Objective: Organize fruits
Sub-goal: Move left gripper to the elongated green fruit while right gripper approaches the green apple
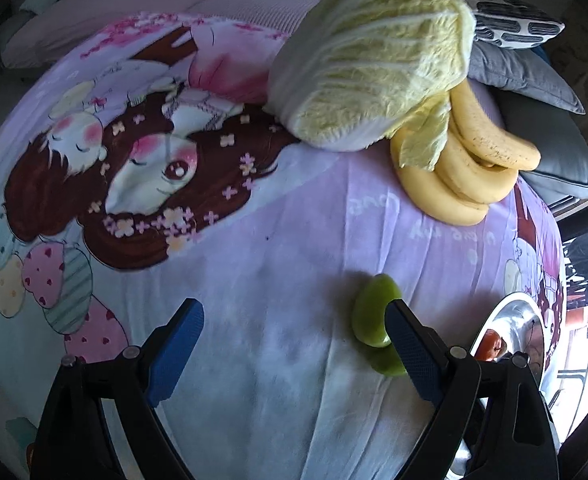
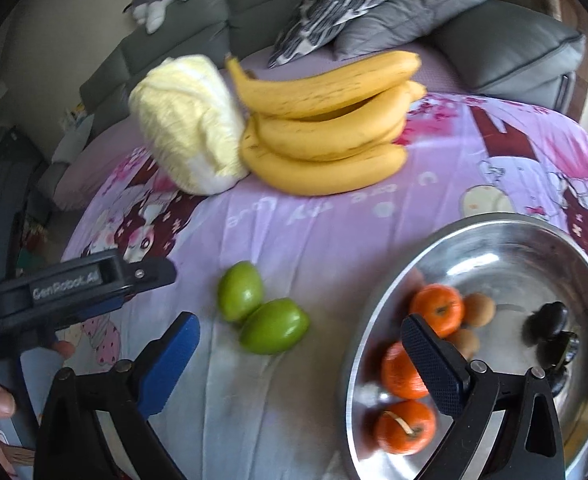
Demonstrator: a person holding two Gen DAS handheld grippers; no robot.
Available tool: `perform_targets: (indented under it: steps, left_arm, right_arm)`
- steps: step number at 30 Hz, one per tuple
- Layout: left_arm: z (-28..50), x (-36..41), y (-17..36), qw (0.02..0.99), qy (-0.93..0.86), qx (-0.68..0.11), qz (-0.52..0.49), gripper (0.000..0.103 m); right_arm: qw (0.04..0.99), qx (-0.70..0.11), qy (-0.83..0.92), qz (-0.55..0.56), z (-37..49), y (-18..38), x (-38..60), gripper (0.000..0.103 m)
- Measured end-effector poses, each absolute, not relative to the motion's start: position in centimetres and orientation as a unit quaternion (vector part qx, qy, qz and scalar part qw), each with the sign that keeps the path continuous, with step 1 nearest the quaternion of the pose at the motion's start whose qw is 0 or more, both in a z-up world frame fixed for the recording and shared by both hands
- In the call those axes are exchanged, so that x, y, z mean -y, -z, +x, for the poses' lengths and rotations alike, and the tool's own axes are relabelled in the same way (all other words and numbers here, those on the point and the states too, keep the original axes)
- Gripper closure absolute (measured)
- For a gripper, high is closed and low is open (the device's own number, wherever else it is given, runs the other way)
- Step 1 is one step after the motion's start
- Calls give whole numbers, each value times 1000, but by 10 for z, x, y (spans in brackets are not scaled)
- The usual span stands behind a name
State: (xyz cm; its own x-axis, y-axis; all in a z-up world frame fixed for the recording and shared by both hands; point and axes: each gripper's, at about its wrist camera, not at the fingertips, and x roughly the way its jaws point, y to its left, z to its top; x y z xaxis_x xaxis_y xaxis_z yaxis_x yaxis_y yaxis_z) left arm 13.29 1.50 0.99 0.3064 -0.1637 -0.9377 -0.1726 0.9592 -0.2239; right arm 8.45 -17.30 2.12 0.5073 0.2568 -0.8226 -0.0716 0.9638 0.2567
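- Right wrist view: a cartoon-print sheet [image 2: 334,240] covers the surface, with a grey sofa [image 2: 213,20] and cushions [image 2: 394,12] behind it.
- Steel bowl [image 2: 534,248] sits at the right — three oranges [image 2: 438,306], two small brown fruits [image 2: 480,309] and a dark reflection lie inside.
- Bananas [image 2: 326,136], one bunch, lie at the far side, touching the cabbage [image 2: 185,128] on their left.
- Two green fruits [image 2: 273,326] lie touching each other, mid-sheet, left of the bowl.
- Right gripper [image 2: 300,334] hovers with fingers wide apart, holding nothing, one finger over the bowl.
- Left gripper [image 1: 296,320] is spread too — its right finger [image 1: 410,348] overlaps the green fruits [image 1: 370,312], none between the pads.
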Motion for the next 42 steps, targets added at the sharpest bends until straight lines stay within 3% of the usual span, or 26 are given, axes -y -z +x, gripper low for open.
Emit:
perform_targets:
  steps: [27,32,42]
  left_arm:
    - [145,-23,25,760,16,-624,-184,11]
    - [146,-21,24,760,30,-622,-187,11]
    - [148,-19,24,759,42,-624,-181,11]
  right_arm:
    - [844,-524,-109,30,101,11,134,28]
    - [840,-533,-105,20,103,18,130,41]
    - [838,-534,-114,-3,105,22,122,41]
